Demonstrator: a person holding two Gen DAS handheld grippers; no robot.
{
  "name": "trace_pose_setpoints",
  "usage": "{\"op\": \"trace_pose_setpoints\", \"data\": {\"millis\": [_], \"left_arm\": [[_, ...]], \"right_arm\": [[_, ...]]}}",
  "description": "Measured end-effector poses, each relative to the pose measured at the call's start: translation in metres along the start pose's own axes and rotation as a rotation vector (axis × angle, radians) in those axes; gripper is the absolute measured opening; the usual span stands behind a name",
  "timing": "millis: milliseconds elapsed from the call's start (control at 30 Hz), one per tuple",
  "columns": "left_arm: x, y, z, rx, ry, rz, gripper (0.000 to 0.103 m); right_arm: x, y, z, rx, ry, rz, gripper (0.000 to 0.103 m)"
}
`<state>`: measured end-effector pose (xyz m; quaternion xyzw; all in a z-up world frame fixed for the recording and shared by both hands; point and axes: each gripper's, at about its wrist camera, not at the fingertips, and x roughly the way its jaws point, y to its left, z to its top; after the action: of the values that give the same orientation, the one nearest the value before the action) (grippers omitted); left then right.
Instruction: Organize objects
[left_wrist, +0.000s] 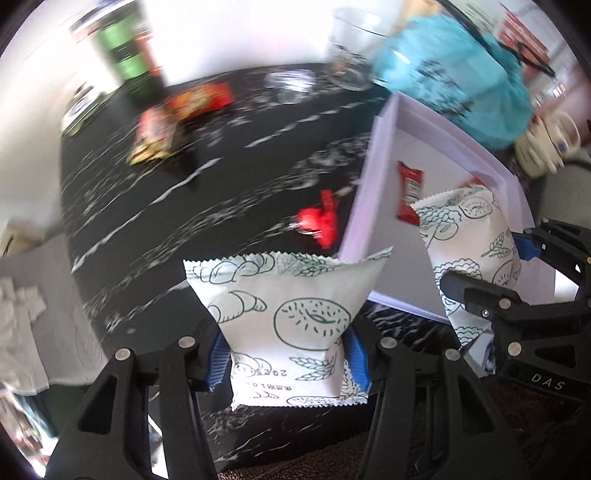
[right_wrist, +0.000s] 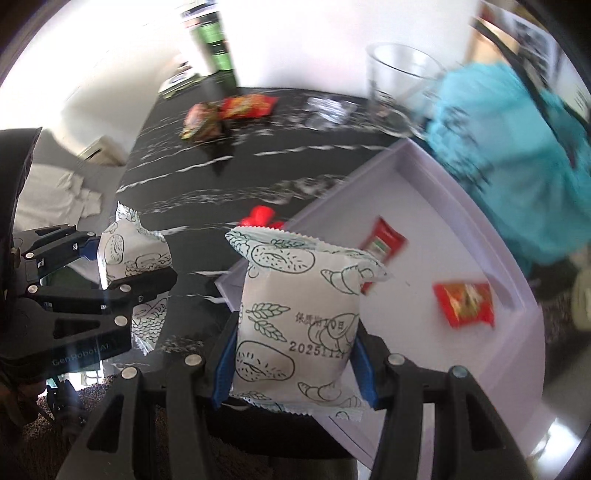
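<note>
My left gripper (left_wrist: 288, 354) is shut on a white snack packet (left_wrist: 288, 314) printed with green pastry drawings. It holds the packet above the black marbled table, beside the near corner of a pale tray (left_wrist: 373, 173). My right gripper (right_wrist: 293, 362) is shut on a matching packet (right_wrist: 295, 306) over the tray's near corner (right_wrist: 424, 206). Each view also shows the other gripper (left_wrist: 487, 262) (right_wrist: 129, 262) gripping its packet. In the tray lie a red sachet (right_wrist: 382, 240) and a red wrapped snack (right_wrist: 463, 302). A red candy (left_wrist: 319, 221) rests on the table just outside the tray.
Two colourful snack packs (right_wrist: 229, 110) lie at the far side of the table, near a green bottle (right_wrist: 216, 44). A clear glass (right_wrist: 399, 74) and a teal bag (right_wrist: 517, 155) stand behind the tray. A cream mug (left_wrist: 546, 147) sits to the right.
</note>
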<state>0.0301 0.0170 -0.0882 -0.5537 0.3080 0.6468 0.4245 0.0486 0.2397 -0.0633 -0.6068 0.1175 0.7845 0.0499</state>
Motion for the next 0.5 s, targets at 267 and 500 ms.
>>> {"op": "trace_pose_setpoints", "data": {"millis": [267, 500], "left_arm": [[0.008, -0.041, 0.019, 0.152, 0.021, -0.04, 0.051], [0.013, -0.07, 0.025, 0.25, 0.033, -0.057, 0.051]], "right_arm": [[-0.009, -0.034, -0.023, 0.131, -0.011, -0.037, 0.055], [-0.012, -0.056, -0.046, 0.217, -0.005, -0.046, 0.055]]}}
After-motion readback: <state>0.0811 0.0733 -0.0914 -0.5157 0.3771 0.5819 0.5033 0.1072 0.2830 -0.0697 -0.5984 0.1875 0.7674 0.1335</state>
